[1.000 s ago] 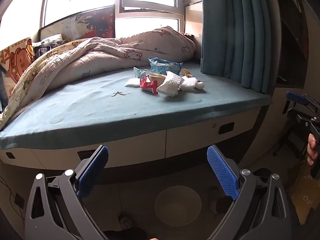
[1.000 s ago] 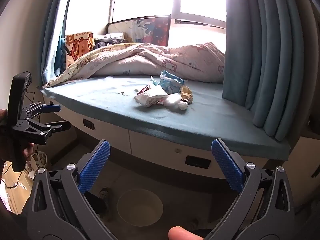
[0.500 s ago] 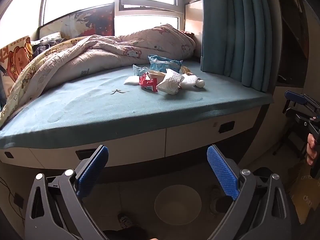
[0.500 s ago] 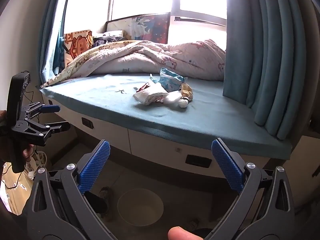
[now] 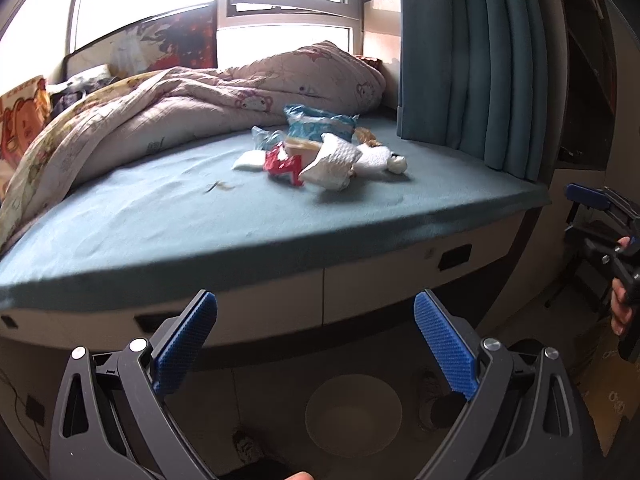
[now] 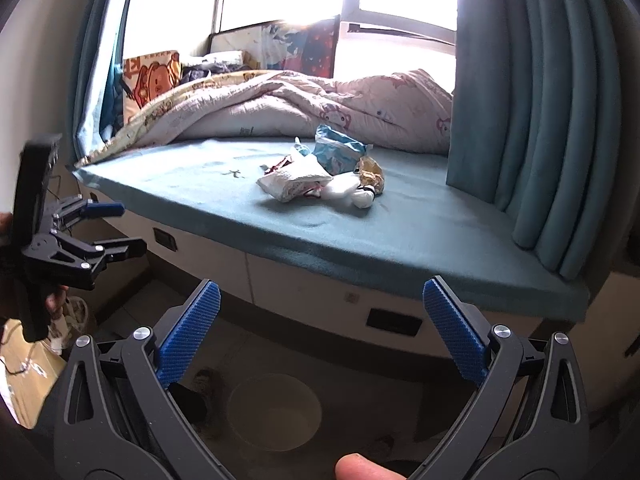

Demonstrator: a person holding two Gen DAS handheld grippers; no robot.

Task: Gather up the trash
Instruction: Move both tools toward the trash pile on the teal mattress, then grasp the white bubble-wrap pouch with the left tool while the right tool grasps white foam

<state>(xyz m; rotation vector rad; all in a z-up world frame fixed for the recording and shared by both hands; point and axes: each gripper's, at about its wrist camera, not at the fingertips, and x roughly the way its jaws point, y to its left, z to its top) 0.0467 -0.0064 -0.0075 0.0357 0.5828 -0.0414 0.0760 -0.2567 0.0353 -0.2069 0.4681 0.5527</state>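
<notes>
A pile of trash lies on the teal mattress (image 5: 200,216): a crumpled white tissue (image 5: 332,162), a red wrapper (image 5: 284,166), a blue snack bag (image 5: 320,126) and a white wad (image 5: 380,158). The same pile shows in the right wrist view, with the tissue (image 6: 294,180) and the blue bag (image 6: 338,152). My left gripper (image 5: 316,340) is open and empty, below the bed's front edge. My right gripper (image 6: 320,332) is open and empty, also short of the bed. Each gripper shows in the other's view: the right one (image 5: 600,220), the left one (image 6: 100,228).
A rumpled quilt (image 5: 180,116) fills the back of the bed. A teal curtain (image 5: 472,60) hangs at the right. Drawers (image 5: 380,292) run under the mattress. A pale round basin (image 5: 354,410) sits on the floor below, also in the right view (image 6: 274,412).
Both grippers have moved closer to the bed; the trash pile appears larger and lower in both views. Both jaws stay open.
</notes>
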